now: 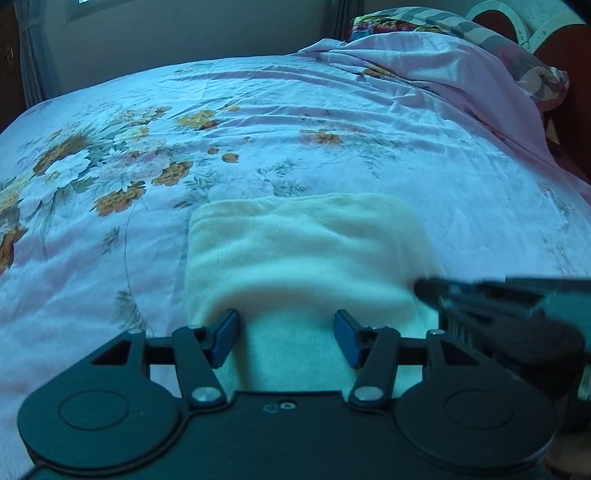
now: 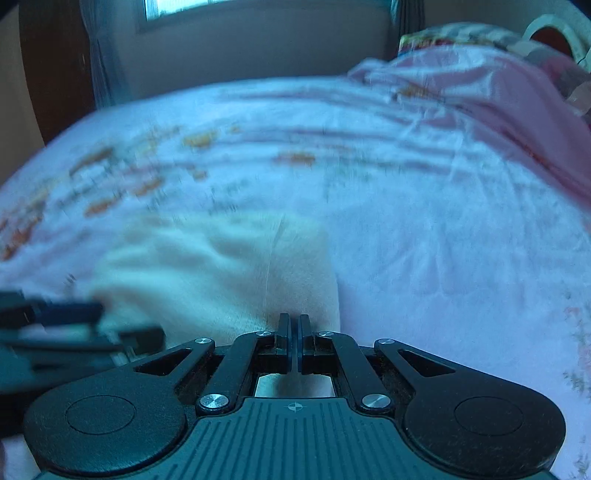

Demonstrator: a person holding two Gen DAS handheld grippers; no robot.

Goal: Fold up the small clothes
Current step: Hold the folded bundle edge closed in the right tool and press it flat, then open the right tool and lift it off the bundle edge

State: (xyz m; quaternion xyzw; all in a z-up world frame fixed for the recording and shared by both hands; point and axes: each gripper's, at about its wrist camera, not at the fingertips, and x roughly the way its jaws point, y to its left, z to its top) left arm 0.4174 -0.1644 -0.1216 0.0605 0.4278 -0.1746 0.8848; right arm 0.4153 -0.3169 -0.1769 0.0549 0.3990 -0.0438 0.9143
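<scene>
Left gripper [image 1: 286,338]: jaws stand apart, cream cloth [image 1: 306,254] bulging between the blue pads [image 1: 225,338]; whether the pads press on it cannot be told. Right gripper [image 2: 294,334]: jaws fully closed, tips at the near edge of the same cloth; a pinch on it cannot be confirmed. Cloth lies folded over on the floral bedsheet [image 1: 258,122], near edge under both grippers. Right gripper enters the left view from the right, blurred. Pillows [image 1: 461,33] far right.
</scene>
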